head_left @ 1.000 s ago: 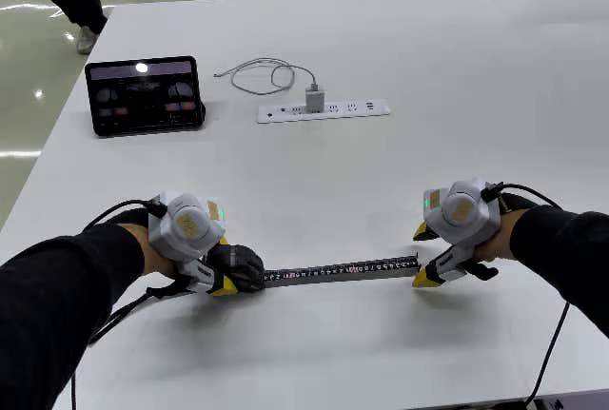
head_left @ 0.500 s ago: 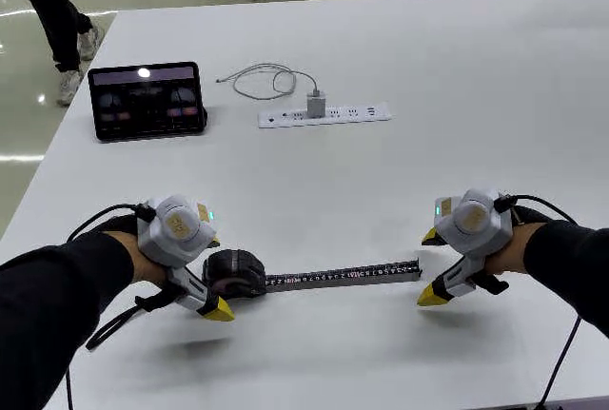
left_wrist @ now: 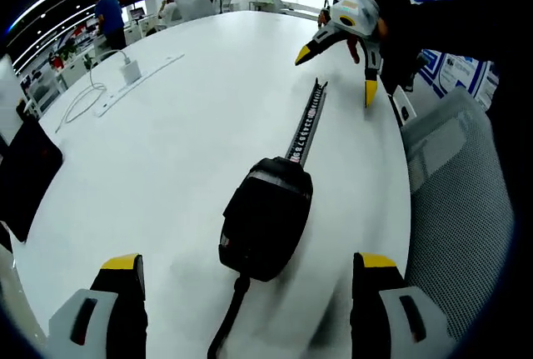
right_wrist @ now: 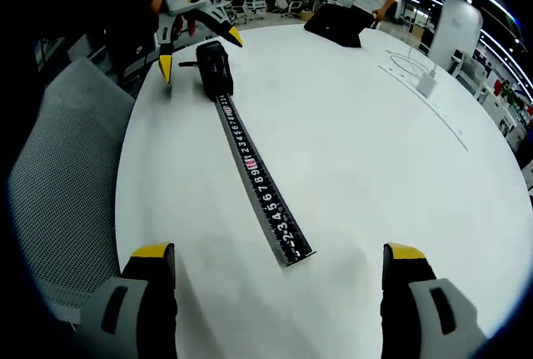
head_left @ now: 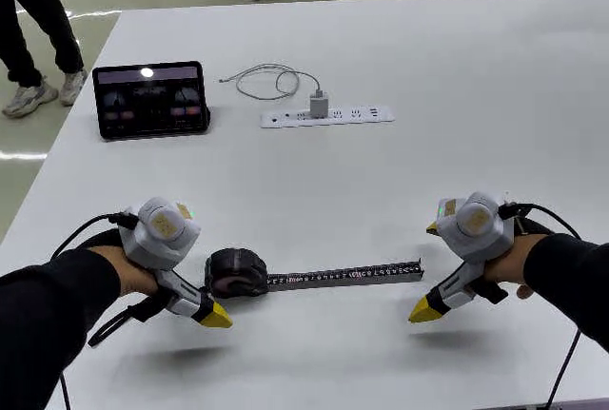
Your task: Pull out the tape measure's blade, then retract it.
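**Tape measure on desk, blade extended**

Left gripper [left_wrist: 250,263]: jaws spread wide, grasping nothing. The tape measure [left_wrist: 266,217] lies on the white desk [left_wrist: 166,142] between these jaws, just ahead of their tips, touching neither. It is black and rounded, with a dark cord [left_wrist: 226,326] trailing back toward the jaws. The blade [right_wrist: 258,180] runs straight out of it, flat on the desk, dark with white numerals and one red marking. The blade's free end lies between the jaws of the right gripper [right_wrist: 279,252], just ahead of their tips. These jaws are likewise spread and empty. Beyond both grippers: a power strip [head_left: 326,115] and a tablet [head_left: 152,98].
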{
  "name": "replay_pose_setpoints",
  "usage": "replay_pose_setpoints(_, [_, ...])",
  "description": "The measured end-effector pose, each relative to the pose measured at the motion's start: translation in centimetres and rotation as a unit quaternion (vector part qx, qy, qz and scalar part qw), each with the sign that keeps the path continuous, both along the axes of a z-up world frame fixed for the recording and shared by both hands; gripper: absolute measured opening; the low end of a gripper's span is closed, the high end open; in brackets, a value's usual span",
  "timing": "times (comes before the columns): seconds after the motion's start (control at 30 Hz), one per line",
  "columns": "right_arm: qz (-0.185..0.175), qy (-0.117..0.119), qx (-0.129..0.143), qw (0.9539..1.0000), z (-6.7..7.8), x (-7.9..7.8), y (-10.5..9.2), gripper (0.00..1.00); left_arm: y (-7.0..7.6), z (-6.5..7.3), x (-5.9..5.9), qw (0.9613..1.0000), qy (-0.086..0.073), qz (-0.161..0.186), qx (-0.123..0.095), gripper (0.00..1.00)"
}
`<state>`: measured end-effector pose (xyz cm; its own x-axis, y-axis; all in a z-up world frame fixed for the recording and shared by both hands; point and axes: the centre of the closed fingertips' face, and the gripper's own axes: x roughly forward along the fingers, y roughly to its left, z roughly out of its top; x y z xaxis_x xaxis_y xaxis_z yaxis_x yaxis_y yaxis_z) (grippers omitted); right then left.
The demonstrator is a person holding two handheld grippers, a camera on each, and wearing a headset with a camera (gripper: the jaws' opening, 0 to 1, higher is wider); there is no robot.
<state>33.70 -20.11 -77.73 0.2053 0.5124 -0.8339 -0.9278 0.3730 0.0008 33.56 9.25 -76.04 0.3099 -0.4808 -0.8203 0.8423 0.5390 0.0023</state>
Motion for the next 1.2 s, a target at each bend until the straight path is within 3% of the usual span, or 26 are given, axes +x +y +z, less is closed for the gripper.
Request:
replay_pose_setpoints(0.03, [-0.007, -0.004, 0.003, 1.0, 0.1, 0.1, -0.1, 1.0, 0.1, 0.2, 0.1, 0.9999, -0.011, 0.006, -0.004, 1.0])
replay_pose_setpoints(0.1, [-0.028, -0.005, 0.013, 0.9995, 0.3, 0.0, -0.2, 1.0, 0.2, 0.3, -0.6, 0.9993, -0.003, 0.028, -0.024, 1.0])
replay_pose_setpoints(0.23, [-0.062, -0.024, 0.038, 0.997, 1.0, 0.2, -0.6, 1.0, 0.3, 0.6, -2.3, 0.9978, 0.006, 0.035, -0.056, 1.0])
replay_pose_setpoints(0.33, [-0.083, -0.029, 0.052, 0.9948, 1.2, -0.2, -1.3, 1.0, 0.8, 0.9, -2.9, 0.996, 0.004, 0.048, -0.074, 1.0])
replay_pose_setpoints(0.47, [-0.102, -0.039, 0.068, 0.9917, 1.5, -1.0, -1.8, 1.0, 1.5, 1.8, -3.0, 0.9908, -0.015, 0.078, -0.11, 1.0])
replay_pose_setpoints(0.53, [-0.112, -0.041, 0.075, 0.9901, 1.5, -1.5, -2.2, 1.0, 2.4, 2.3, -2.8, 0.9875, -0.038, 0.101, -0.115, 1.0])
replay_pose_setpoints(0.57, [-0.114, -0.038, 0.079, 0.9896, 1.3, -1.9, -2.4, 1.0, 2.5, 2.7, -2.9, 0.9849, -0.044, 0.107, -0.129, 1.0])
replay_pose_setpoints(0.63, [-0.126, -0.043, 0.086, 0.9874, 1.5, -2.3, -2.8, 1.0, 2.9, 2.8, -3.4, 0.9836, -0.041, 0.116, -0.132, 1.0])
replay_pose_setpoints(0.73, [-0.141, -0.05, 0.097, 0.984, 1.9, -3.2, -3.7, 1.0, 3.5, 3.5, -3.6, 0.9772, -0.062, 0.139, -0.149, 1.0])
replay_pose_setpoints(0.83, [-0.154, -0.045, 0.108, 0.981, 2.1, -4.3, -4.3, 1.0, 4.2, 3.3, -4.2, 0.9771, -0.06, 0.149, -0.139, 1.0])
replay_pose_setpoints(1.03, [-0.156, -0.058, 0.105, 0.9805, 2.3, -6.4, -5.4, 1.0, 4.8, 3.5, -5.4, 0.9752, -0.072, 0.157, -0.139, 1.0])
replay_pose_setpoints(1.1, [-0.155, -0.06, 0.096, 0.9814, 2.2, -7.1, -5.8, 1.0, 4.9, 3.4, -6.1, 0.9753, -0.061, 0.163, -0.136, 1.0])
replay_pose_setpoints(1.17, [-0.168, -0.071, 0.104, 0.9777, 2.6, -7.4, -6.2, 1.0, 5.4, 3.3, -6.4, 0.9751, -0.071, 0.167, -0.126, 1.0])
replay_pose_setpoints(1.2, [-0.169, -0.071, 0.105, 0.9774, 2.7, -7.7, -6.2, 1.0, 5.9, 3.3, -6.3, 0.973, -0.082, 0.179, -0.12, 1.0])
